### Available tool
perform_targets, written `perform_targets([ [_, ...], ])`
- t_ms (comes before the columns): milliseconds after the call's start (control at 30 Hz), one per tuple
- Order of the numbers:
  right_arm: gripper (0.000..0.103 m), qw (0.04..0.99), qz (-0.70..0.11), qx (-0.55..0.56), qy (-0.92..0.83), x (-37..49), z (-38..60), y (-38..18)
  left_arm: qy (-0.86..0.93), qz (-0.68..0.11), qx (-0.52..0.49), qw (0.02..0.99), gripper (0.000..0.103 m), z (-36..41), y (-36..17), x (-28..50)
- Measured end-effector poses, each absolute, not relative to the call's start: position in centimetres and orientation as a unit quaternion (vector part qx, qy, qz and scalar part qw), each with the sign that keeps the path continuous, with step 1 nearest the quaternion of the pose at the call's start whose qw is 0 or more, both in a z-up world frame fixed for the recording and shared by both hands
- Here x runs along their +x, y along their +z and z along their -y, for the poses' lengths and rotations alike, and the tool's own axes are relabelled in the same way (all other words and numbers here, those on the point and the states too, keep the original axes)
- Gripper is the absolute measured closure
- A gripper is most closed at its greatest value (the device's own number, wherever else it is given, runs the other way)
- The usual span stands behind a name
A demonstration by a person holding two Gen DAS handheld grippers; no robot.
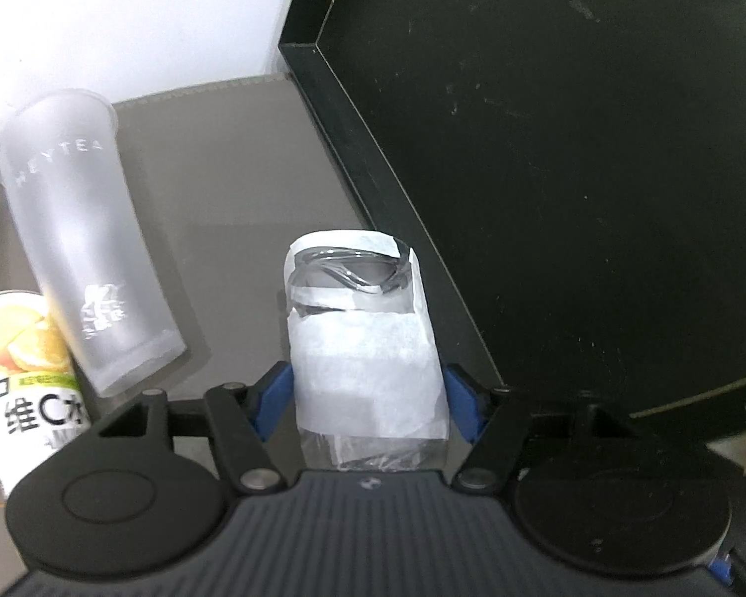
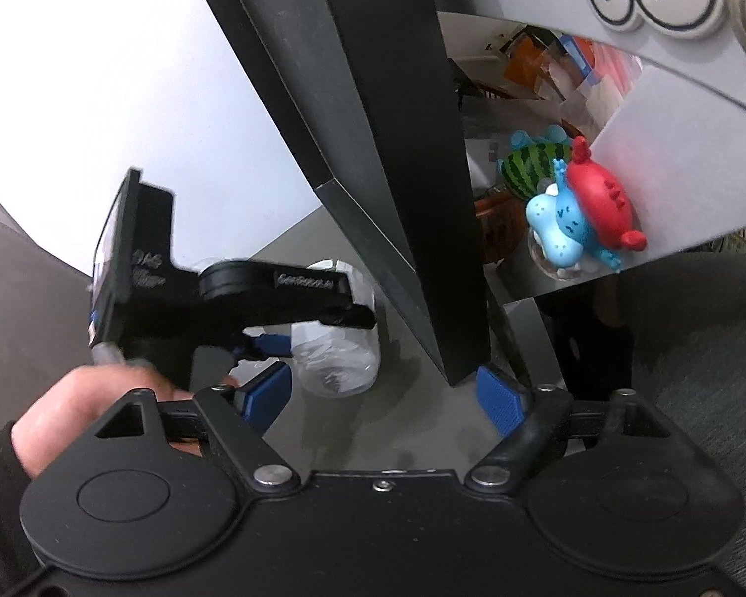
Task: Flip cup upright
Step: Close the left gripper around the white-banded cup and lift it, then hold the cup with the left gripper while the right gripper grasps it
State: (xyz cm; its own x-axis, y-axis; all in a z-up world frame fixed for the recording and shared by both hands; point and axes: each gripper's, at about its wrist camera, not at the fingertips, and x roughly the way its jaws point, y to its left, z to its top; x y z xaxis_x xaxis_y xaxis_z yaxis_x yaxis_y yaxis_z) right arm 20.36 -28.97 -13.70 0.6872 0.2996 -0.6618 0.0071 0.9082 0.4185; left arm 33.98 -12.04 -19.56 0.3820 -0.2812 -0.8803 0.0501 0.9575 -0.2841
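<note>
A clear glass cup wrapped in white paper point(image 1: 368, 348) sits between the blue pads of my left gripper point(image 1: 370, 398), which is shut on it. Its open rim points away from the camera, beside the black monitor. In the right wrist view the same cup point(image 2: 338, 348) is held off the grey desk by the left gripper point(image 2: 273, 343), its base toward the camera. My right gripper point(image 2: 385, 398) is open and empty, just right of the cup, near the monitor's lower corner.
A black monitor point(image 1: 572, 174) fills the right side. A frosted plastic cup point(image 1: 84, 258) and a yellow drink can point(image 1: 20, 373) stand on the left. A grey desk mat point(image 1: 233, 174) lies below. Toy figures point(image 2: 582, 214) and a watermelon ball point(image 2: 532, 169) sit at the right.
</note>
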Motion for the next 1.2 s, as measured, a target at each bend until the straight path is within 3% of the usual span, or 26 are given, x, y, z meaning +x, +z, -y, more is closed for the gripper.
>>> perform_targets([
  [700, 0.021, 0.871, -0.371, 0.293, 0.134, 20.0, 30.7, -13.8, -0.139, -0.534, -0.108, 0.827, 0.039, 9.4, -18.0, 28.6],
  [967, 0.005, 0.840, -0.378, 0.348, 0.170, 20.0, 31.2, -14.6, -0.158, -0.517, -0.102, 0.835, 0.039, 8.5, -15.4, 24.5],
  [1200, 0.000, 0.786, -0.398, 0.424, 0.211, 20.2, 31.7, -15.7, -0.170, -0.500, -0.097, 0.843, 0.039, 7.8, -13.1, 21.4],
])
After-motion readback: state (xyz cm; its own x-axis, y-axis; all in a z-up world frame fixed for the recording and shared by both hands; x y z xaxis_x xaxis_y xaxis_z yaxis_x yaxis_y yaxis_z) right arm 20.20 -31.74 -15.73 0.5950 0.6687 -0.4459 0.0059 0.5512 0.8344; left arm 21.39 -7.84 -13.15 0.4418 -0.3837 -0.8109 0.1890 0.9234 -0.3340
